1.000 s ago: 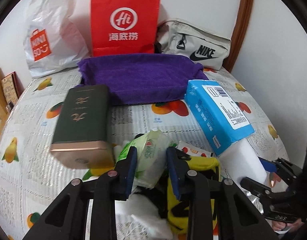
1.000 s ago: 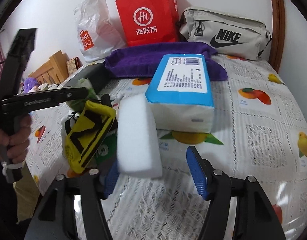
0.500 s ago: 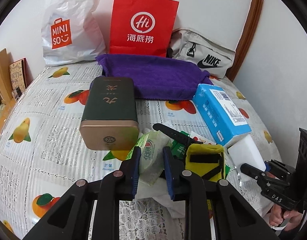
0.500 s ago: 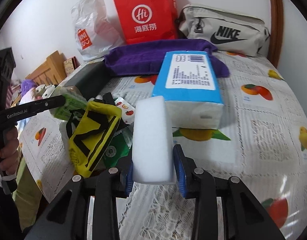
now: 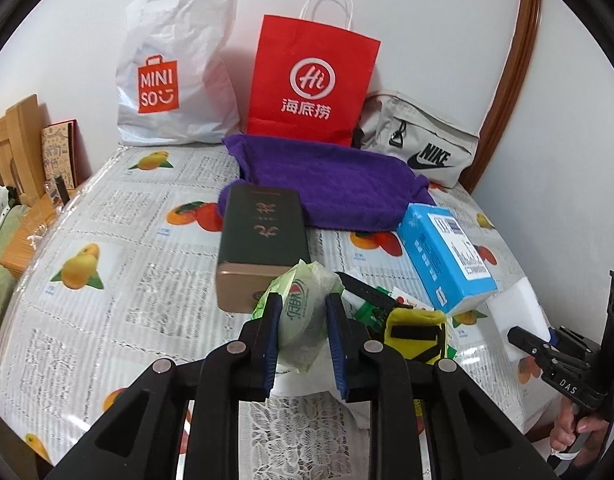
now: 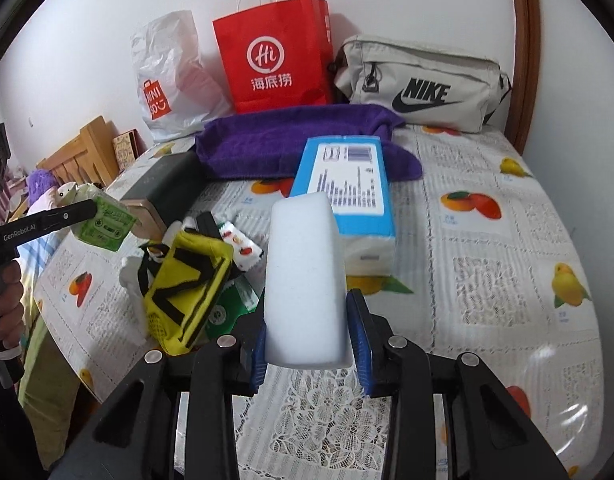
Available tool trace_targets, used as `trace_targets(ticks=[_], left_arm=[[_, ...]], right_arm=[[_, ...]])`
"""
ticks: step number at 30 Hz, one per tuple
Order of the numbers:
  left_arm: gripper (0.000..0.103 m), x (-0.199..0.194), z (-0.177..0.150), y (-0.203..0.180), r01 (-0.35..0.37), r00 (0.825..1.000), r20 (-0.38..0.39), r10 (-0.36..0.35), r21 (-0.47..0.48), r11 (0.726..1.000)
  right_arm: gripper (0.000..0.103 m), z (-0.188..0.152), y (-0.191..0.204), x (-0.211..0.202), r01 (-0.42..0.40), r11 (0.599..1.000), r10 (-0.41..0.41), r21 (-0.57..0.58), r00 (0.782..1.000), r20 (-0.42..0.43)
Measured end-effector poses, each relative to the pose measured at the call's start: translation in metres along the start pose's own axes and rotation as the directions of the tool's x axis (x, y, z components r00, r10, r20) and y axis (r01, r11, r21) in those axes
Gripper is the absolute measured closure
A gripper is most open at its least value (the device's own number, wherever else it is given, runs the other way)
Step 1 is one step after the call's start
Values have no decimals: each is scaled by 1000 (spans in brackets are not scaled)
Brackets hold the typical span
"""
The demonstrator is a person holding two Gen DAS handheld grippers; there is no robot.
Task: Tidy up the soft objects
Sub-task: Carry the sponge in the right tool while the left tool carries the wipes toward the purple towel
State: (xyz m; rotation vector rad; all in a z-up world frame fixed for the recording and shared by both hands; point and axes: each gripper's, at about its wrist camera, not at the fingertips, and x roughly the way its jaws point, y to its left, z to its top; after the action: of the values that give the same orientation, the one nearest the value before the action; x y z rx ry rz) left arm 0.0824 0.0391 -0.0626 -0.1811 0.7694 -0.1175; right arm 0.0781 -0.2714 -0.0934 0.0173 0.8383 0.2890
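I am holding a green tissue packet in the left gripper, whose jaws are pinching it from both sides, the blue pads pressing into its soft wrapper. From the right wrist view the same packet is hanging off the desk surface at the tip of the left gripper, above the near left edge. The right gripper is gripping a white sponge block; its jaws are squeezing the block's lower end, and the block is standing upright between them. In the left wrist view that sponge is showing at the far right, clamped at the tip of the right gripper.

Between my two grippers a small heap is lying on the desk, which is wearing a fruit-print cover: a yellow pouch with black straps is resting on top of green and white packets that I cannot make out clearly. Just behind the heap a dark green box with a gold end is lying flat, and beside it a blue tissue pack is sitting just beyond the sponge. A folded purple towel is lying farther back, touching the box's far end. Against the wall a white Miniso bag, a red paper bag and a beige Nike pouch are standing in a row.
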Motion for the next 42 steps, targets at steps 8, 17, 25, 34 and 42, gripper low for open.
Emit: trace_targets(ticks=[8,17,25,34,42], left_arm=[[82,-10,17,6,-15,1000,17,15,-14,1000],[82,-2,43,13,-52,998,15,53,-26,998],[82,17,71,19,-57,998,10,57,-30,998],[82,51,105,25,-65,998,-5,65,-35,997],[82,86,131,21,-64,998,-19,64,-14,998]], right_arm=[[68,30,5,-10,-18,1000,17,0,999,42],[68,70,6,8,-8,1000,8,6,1000,31],[68,106,4,33,-2,1000,2,-5,1000,26],[68,149,-9,74,6,1000,-6,2,1000,14],[68,178,-21,111,18,1000,-18,-1,1000,-1]])
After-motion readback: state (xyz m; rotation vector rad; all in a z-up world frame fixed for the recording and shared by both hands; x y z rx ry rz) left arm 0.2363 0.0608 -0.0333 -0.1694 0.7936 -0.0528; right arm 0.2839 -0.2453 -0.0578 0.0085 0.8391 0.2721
